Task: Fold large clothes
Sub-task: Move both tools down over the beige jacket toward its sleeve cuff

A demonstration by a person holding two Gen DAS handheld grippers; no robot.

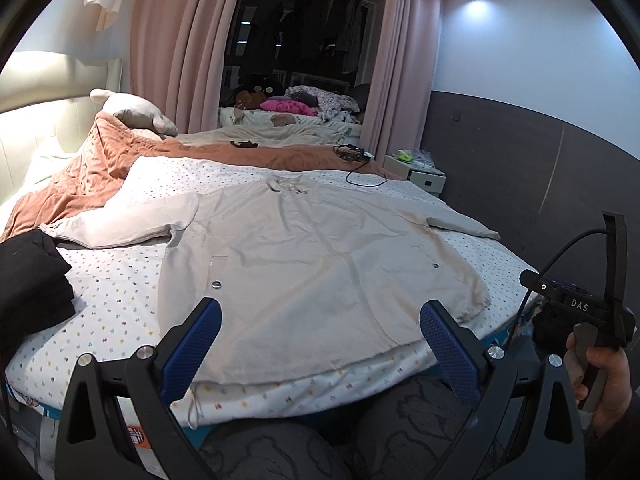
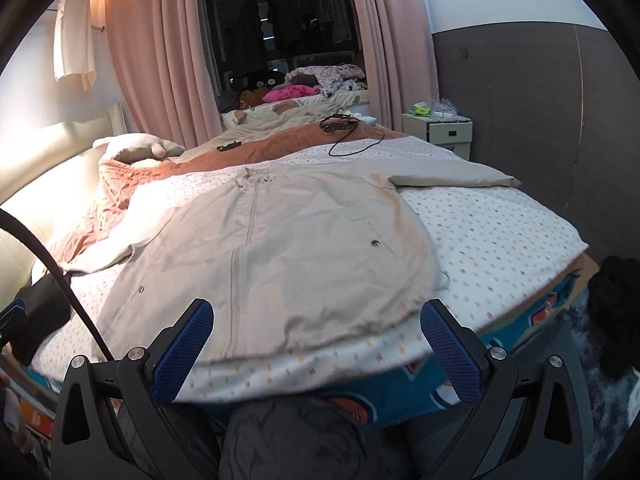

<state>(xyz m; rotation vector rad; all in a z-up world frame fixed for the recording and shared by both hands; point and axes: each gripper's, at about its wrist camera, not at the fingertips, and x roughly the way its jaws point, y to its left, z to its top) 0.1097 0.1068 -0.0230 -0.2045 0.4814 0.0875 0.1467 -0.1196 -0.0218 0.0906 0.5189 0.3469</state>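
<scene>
A large beige zip-front coat (image 1: 304, 256) lies spread flat, front up, on the bed, sleeves out to both sides, hem toward me. It also shows in the right wrist view (image 2: 288, 248). My left gripper (image 1: 320, 320) is open and empty, held above the near bed edge in front of the hem. My right gripper (image 2: 316, 320) is also open and empty, just short of the hem toward its right half. The right gripper's body and the hand holding it show in the left wrist view (image 1: 580, 320).
The bed has a dotted white sheet (image 1: 116, 296) and a rumpled orange blanket (image 1: 92, 176) at the far left. Folded black clothing (image 1: 28, 280) lies at the left edge. A black cable (image 2: 352, 140) lies beyond the coat. A white nightstand (image 2: 444, 128) stands at the far right.
</scene>
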